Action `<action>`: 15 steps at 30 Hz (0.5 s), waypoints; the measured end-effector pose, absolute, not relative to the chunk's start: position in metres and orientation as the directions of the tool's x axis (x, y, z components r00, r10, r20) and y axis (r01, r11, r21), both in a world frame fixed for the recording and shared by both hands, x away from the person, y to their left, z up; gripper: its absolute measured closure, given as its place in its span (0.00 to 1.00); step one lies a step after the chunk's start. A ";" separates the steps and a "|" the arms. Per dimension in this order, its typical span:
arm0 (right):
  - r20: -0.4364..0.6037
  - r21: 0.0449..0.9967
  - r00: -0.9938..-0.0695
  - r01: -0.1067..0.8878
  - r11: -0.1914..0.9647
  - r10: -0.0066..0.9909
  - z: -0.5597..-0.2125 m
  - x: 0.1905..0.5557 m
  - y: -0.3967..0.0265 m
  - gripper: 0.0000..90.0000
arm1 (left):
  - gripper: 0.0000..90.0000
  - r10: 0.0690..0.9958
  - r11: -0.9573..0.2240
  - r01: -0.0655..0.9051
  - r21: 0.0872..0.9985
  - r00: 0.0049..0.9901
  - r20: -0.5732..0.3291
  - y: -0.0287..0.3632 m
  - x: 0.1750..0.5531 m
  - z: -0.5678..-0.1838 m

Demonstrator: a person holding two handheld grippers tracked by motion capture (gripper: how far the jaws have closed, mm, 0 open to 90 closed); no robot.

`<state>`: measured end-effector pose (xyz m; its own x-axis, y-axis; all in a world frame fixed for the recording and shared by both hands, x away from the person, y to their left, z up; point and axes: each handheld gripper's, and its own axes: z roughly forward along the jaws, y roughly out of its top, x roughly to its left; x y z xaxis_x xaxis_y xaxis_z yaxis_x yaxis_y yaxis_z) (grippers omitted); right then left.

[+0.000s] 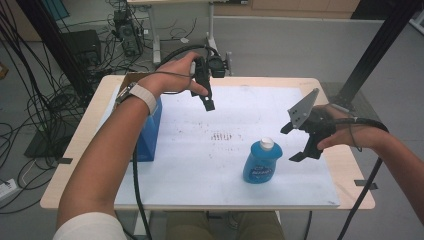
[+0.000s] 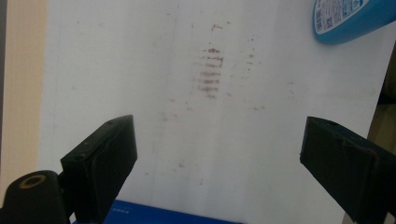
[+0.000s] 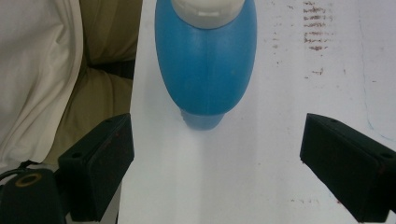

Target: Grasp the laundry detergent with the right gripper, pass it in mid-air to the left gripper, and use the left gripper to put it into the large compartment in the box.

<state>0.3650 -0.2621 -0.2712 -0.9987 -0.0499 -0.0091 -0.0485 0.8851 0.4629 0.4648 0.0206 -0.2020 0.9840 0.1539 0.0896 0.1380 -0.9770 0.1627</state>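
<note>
The bottle (image 1: 262,161) stood upright at lower centre of the high view, on the white sheet (image 1: 200,160). The right gripper (image 1: 295,142) hovered just right of it, jaws wide and empty; the left gripper (image 1: 208,104), at upper centre, gaped empty too. Smooth rounded plastic, probably slippery and, if full, fairly weighty; the broad belly below the white cap (image 1: 267,143) looked the best place to pinch.
</note>
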 end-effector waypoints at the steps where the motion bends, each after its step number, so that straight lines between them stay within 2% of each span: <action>1: -0.010 0.465 -0.999 -0.050 0.884 -0.051 -0.271 0.365 -0.263 0.10 | 0.12 0.155 -0.977 0.139 0.160 0.984 0.089 0.020 0.465 -0.202; 15: -0.014 0.483 -0.999 -0.038 0.875 -0.036 -0.271 0.364 -0.267 0.10 | 0.11 0.169 -0.975 0.152 0.165 0.981 0.091 0.019 0.464 -0.201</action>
